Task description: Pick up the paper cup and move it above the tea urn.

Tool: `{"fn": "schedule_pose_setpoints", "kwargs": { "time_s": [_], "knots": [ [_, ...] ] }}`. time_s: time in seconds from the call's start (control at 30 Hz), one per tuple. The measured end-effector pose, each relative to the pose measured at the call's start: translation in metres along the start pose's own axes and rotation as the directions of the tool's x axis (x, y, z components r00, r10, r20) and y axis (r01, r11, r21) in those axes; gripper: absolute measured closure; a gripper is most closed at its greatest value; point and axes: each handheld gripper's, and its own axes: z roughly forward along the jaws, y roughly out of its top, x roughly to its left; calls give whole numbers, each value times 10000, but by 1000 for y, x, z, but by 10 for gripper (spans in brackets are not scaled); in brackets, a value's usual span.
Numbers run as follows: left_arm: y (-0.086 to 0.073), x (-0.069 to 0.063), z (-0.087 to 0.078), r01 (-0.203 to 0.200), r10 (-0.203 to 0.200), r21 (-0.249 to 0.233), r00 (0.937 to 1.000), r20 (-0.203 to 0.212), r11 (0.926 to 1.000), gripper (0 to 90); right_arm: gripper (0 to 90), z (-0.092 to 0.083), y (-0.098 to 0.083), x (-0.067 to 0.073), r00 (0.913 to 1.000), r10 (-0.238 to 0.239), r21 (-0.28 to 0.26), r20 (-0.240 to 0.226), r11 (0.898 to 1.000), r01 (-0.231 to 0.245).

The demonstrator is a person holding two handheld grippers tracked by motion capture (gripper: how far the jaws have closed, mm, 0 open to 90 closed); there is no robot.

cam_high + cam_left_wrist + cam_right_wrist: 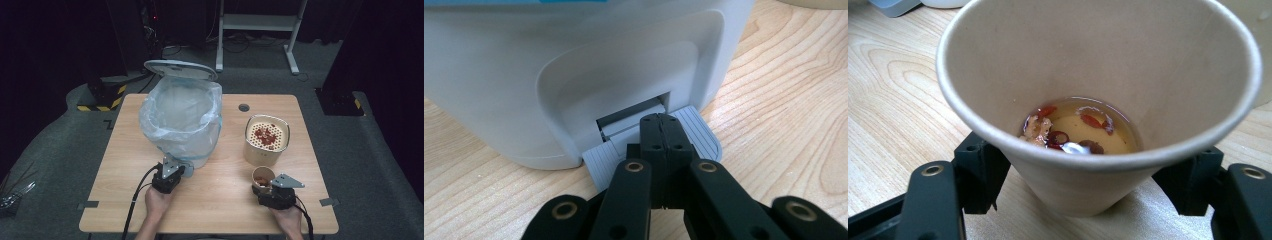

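Observation:
A white pedal bin (pixel 182 120) lined with a pale blue bag stands at the table's middle left, its lid (pixel 181 70) raised. My left gripper (pixel 181 169) is shut, and its joined tips (pixel 661 120) rest on the bin's ribbed grey pedal (pixel 696 135). A brown paper cup (pixel 263 176) stands near the front right, holding a little amber liquid with red bits (pixel 1073 132). My right gripper (pixel 1083 185) flanks the cup's lower part, its black pads (pixel 983 170) against the wall on both sides.
A beige round container (pixel 267 145) with a perforated insert carrying red bits stands just behind the cup. A small grommet hole (pixel 244 107) lies at the table's far edge. A white desk frame (pixel 260 22) stands on the floor beyond.

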Motion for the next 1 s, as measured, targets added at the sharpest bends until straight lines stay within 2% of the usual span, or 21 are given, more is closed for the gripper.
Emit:
{"fn": "schedule_pose_setpoints", "kwargs": {
  "time_s": [0.5, 1.0],
  "knots": [
    [0, 0, 0, -12, 12, 0, 10000, -12, 10000, 900, 324, -2, 1, 0, 9992, -242, 49, 331, 9997, 241],
    [0, -1, 0, -16, 16, -8, 10000, -20, 10000, 900, 343, -21, 9, -20, 9984, 115, 103, 554, 9999, -120]
  ]
}}
